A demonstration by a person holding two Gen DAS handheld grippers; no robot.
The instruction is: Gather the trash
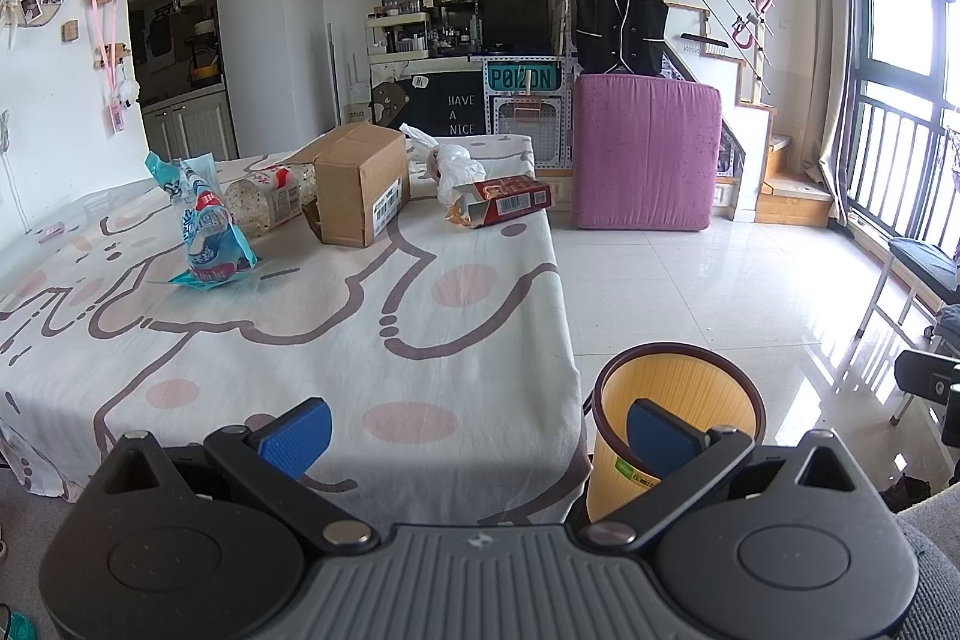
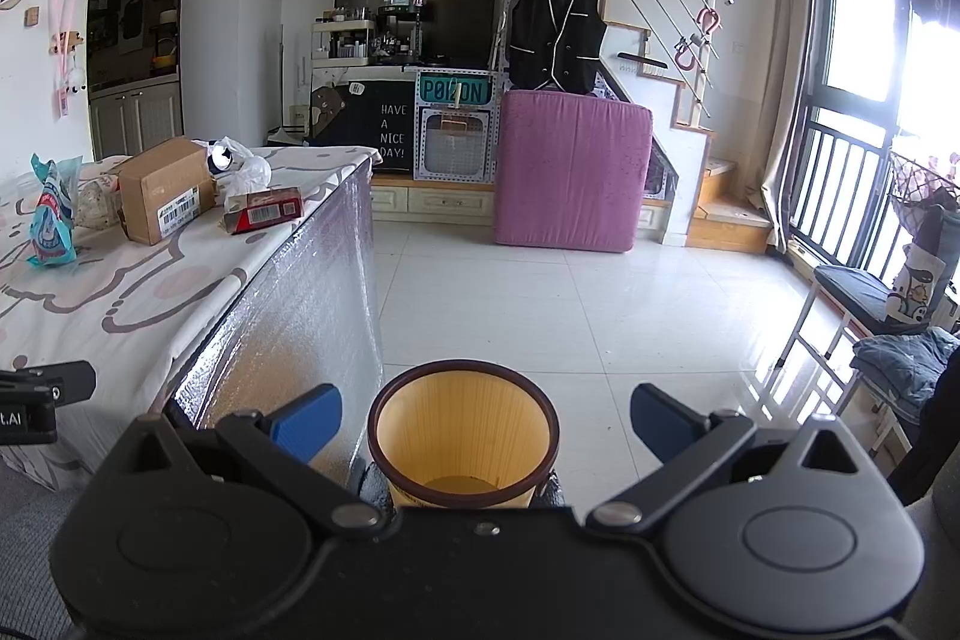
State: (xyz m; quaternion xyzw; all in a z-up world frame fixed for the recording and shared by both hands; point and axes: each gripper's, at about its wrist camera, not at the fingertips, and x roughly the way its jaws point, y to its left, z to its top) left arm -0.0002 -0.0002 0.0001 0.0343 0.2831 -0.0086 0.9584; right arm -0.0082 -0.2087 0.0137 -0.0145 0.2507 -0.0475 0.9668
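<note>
Trash sits scattered over the far half of the table [image 1: 360, 328], which wears a cream cloth printed with pink cartoon shapes. Seen from the left wrist, the left gripper [image 1: 474, 436] hangs over the table's near edge with its blue pads spread wide and nothing between them. Toward the far left corner stands a crumpled blue snack bag [image 1: 207, 226], and just behind it lies a clear plastic packet [image 1: 270, 199]. A cardboard box [image 1: 360, 184] rests near the middle of the far edge, its flap open. Close to the far right corner a red carton [image 1: 504, 202] lies on its side, touching a white plastic bag [image 1: 453, 166] behind it. On the floor beside the table's near right corner stands the yellow waste bin [image 1: 678, 400] — upright, dark-rimmed, partly behind the right-hand pad.

From the right wrist, the right gripper [image 2: 486, 427] is likewise wide open and holds nothing; the waste bin [image 2: 462, 436] shows between its pads, mouth up, standing off the table's silver-covered right side. The blue snack bag [image 2: 54, 220], cardboard box [image 2: 165, 196], white plastic bag [image 2: 240, 169] and red carton [image 2: 264, 211] lie along the far end of the table [image 2: 150, 292] — well apart from the bin.
</note>
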